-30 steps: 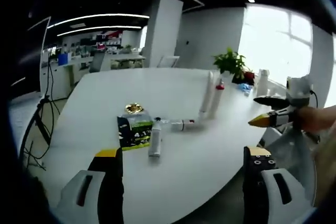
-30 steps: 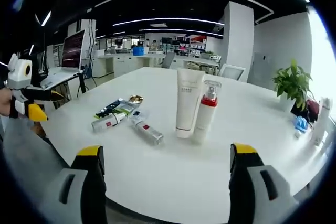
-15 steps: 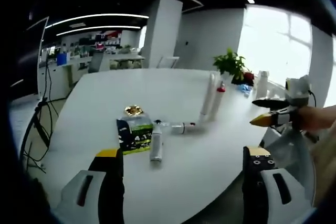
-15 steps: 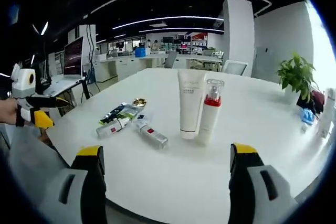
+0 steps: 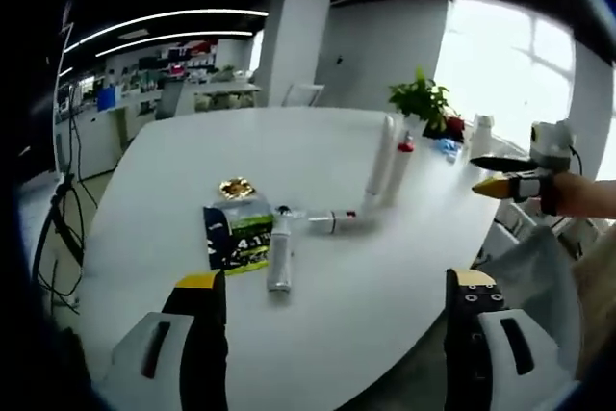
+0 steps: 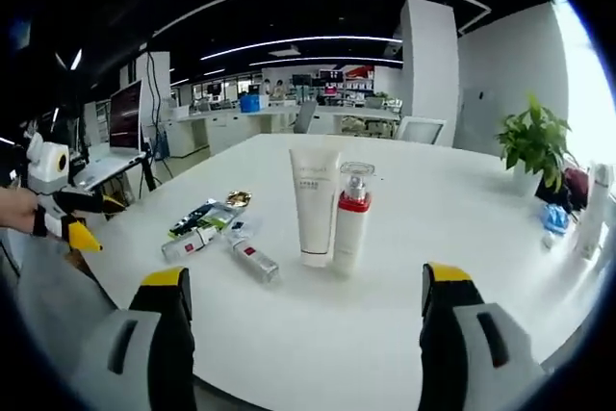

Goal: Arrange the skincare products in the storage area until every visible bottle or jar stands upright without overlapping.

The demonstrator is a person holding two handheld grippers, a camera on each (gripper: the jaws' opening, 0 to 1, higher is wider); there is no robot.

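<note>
Approach phase: nothing grasped, both grippers spread wide over the near table (image 6: 318, 334) edge

Left gripper (image 5: 327, 334) and right gripper (image 6: 303, 334) are released and empty. The clear bottle (image 6: 252, 261) lying nearest the upright pair is best taken first, gripped across its body near the cap and stood up clear of its neighbours. White tube (image 6: 314, 204) and red-collared pump bottle (image 6: 349, 218) are seen standing mid-table, touching; a second bottle (image 6: 188, 244) and a green sachet (image 6: 207, 216) lie flat beside them
</note>
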